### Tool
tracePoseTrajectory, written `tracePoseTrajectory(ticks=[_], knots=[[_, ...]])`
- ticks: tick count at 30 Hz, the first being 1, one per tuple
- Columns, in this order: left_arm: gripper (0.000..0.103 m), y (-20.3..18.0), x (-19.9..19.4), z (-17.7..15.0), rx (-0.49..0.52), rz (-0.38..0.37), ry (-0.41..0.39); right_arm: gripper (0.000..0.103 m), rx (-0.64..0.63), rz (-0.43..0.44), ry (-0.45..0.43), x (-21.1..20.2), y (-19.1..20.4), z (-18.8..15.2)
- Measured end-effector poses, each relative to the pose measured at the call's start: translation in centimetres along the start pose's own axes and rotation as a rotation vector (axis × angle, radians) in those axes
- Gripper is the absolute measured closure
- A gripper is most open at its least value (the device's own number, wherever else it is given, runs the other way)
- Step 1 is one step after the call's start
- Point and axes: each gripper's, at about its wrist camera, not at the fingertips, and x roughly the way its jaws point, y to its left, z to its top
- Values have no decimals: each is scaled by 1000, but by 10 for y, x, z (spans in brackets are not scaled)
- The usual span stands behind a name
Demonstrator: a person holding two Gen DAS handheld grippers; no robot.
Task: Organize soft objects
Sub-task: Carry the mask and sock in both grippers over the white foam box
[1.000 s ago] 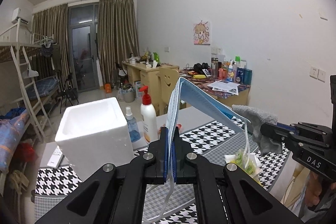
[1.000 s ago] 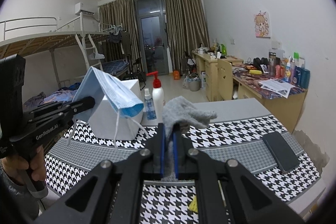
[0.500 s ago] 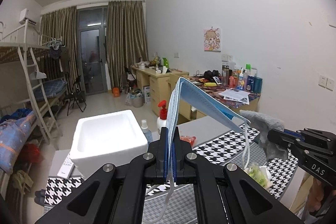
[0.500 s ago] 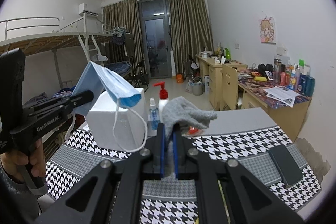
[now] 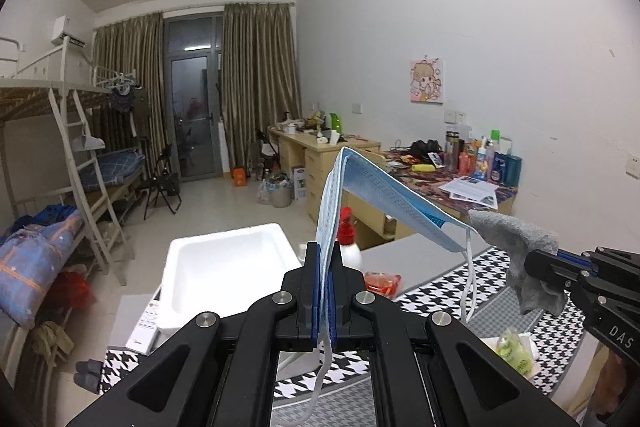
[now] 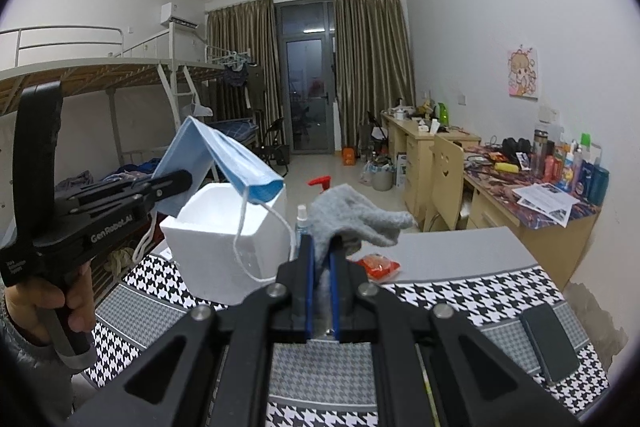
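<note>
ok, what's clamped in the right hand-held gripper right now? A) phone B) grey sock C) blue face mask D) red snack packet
B: the right hand-held gripper is shut on the grey sock, which flops over its tips. The blue face mask is in the left hand-held gripper.

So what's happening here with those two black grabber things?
A person is tidying soft things with a handheld gripper in each hand. The left gripper has its jaws shut on a blue face mask; the right gripper is shut on a grey sock. Both are held up above the table, near an open white foam box.
</note>
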Motion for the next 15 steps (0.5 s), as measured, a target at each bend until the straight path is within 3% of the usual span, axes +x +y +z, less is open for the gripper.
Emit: tracePoseTrajectory(ticks=[15], knots=[[100,27,13,9,-16,107,-2,94,-56,52,-14,21,24,24]])
